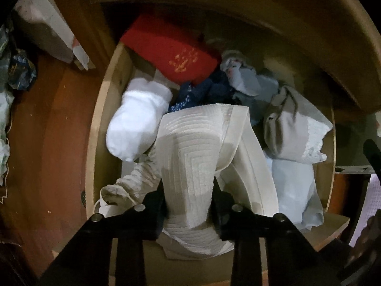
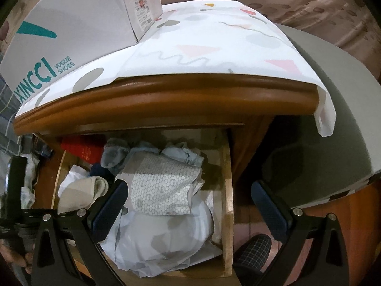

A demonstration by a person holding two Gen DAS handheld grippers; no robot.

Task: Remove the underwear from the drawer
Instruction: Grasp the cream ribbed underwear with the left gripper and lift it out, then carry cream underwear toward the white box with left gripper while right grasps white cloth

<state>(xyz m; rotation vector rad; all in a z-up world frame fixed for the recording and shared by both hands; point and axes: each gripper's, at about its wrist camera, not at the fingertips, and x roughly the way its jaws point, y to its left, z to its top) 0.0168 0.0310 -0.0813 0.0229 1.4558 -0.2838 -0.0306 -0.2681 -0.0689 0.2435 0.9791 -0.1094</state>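
Observation:
The wooden drawer (image 1: 95, 128) stands open and holds several folded garments. My left gripper (image 1: 189, 190) is shut on cream ribbed underwear (image 1: 195, 147), which stands up between the fingers above the drawer's front part. White rolled socks (image 1: 138, 124) lie to its left. My right gripper (image 2: 190, 202) is open above the drawer's right side (image 2: 227, 190). Between its fingers lie a grey honeycomb-patterned garment (image 2: 164, 188) and a white garment (image 2: 166, 236). The cream underwear also shows in the right wrist view (image 2: 81, 193).
A red folded item (image 1: 176, 52) and dark blue cloth (image 1: 200, 90) lie at the drawer's back. A shoe box (image 2: 71, 28) stands on the cloth-covered cabinet top (image 2: 214, 43). A checked slipper (image 2: 254, 247) is on the floor right of the drawer. The bed edge (image 2: 333, 119) is at right.

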